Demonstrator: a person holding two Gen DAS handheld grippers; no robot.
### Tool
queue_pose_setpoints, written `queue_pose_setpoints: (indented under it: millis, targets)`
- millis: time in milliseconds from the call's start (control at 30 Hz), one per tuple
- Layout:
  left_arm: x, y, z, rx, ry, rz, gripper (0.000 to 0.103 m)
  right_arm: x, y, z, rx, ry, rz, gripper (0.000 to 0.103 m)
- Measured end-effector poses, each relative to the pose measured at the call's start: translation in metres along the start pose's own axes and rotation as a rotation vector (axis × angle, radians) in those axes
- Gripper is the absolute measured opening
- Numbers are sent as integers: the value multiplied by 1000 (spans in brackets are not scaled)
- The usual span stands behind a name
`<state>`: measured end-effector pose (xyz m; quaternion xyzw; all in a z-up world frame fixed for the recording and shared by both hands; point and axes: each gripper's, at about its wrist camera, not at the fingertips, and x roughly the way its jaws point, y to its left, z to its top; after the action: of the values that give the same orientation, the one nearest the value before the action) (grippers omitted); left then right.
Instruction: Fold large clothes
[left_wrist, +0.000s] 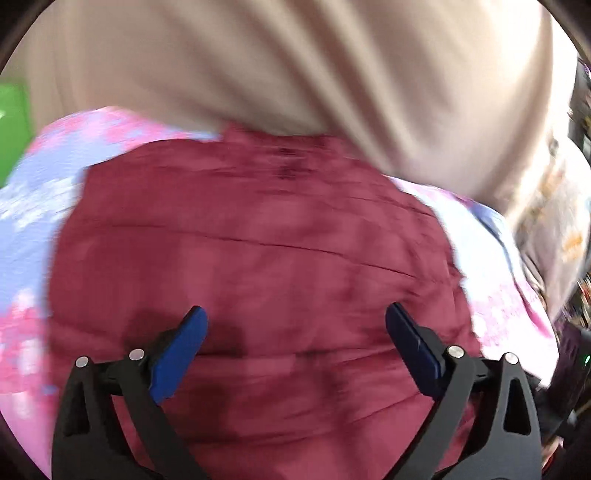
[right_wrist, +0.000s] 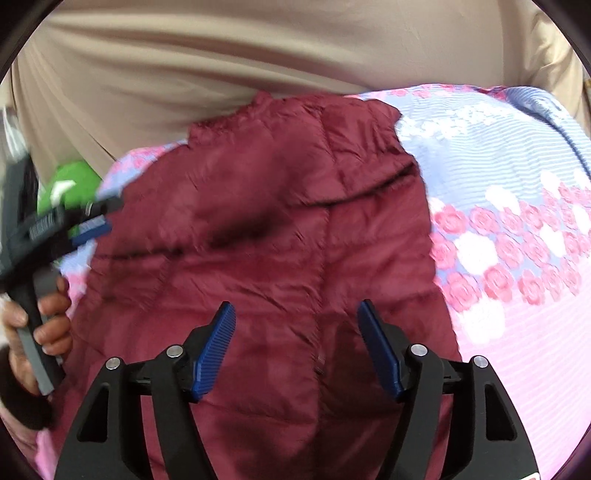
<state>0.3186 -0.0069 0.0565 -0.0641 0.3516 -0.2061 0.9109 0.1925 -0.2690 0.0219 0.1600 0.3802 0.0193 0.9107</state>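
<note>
On my right wrist view, far left, I see a hand (right_wrist: 35, 325) wrapped around the grey handle of the left gripper (right_wrist: 98, 218), which reaches in over the left edge of the maroon quilted jacket (right_wrist: 280, 251). Behind it sits a green object (right_wrist: 70, 184), too blurred for me to name. From the left wrist camera that same left gripper (left_wrist: 295, 321) has its jaws spread wide, blue pads (left_wrist: 184, 347) well apart, with nothing clamped between them; only the jacket (left_wrist: 258, 258) lies below.

The jacket lies spread on a bed sheet (right_wrist: 517, 240) printed with pink and white roses on lilac stripes, and I see the sheet (left_wrist: 33, 192) on both sides of it. A seam runs down its middle, and its collar end points toward the beige draped fabric (right_wrist: 221, 66) at the far side, which also fills the top of the left wrist view (left_wrist: 295, 66).

My right gripper (right_wrist: 297, 325) hangs over the near part of the jacket, jaws released, the ribbed blue pads (right_wrist: 218, 343) standing apart and gripping nothing.
</note>
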Motion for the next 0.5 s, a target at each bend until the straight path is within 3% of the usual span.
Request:
queue_pose_setpoints:
  millis: [133, 200, 333, 400, 433, 467, 500]
  targets:
    - [-5, 83, 3, -232, 41, 60, 95, 9, 0, 36, 72, 19, 102, 78]
    - [-2, 126, -3, -410, 54, 34, 95, 20, 0, 50, 95, 36, 102, 78]
    - [9, 161, -17, -567, 64, -17, 90, 60, -1, 67, 153, 100, 67, 76]
    - [10, 164, -17, -565, 61, -7, 80, 75, 1, 68, 168, 132, 47, 54]
    - [10, 162, -14, -552, 55, 6, 65, 83, 3, 70, 165, 152, 38, 27]
    - [10, 158, -10, -531, 50, 12, 55, 89, 9, 74, 147, 171, 21, 8]
    - [8, 157, -3, -510, 46, 18, 33, 89, 14, 78, 128, 170, 13, 5]
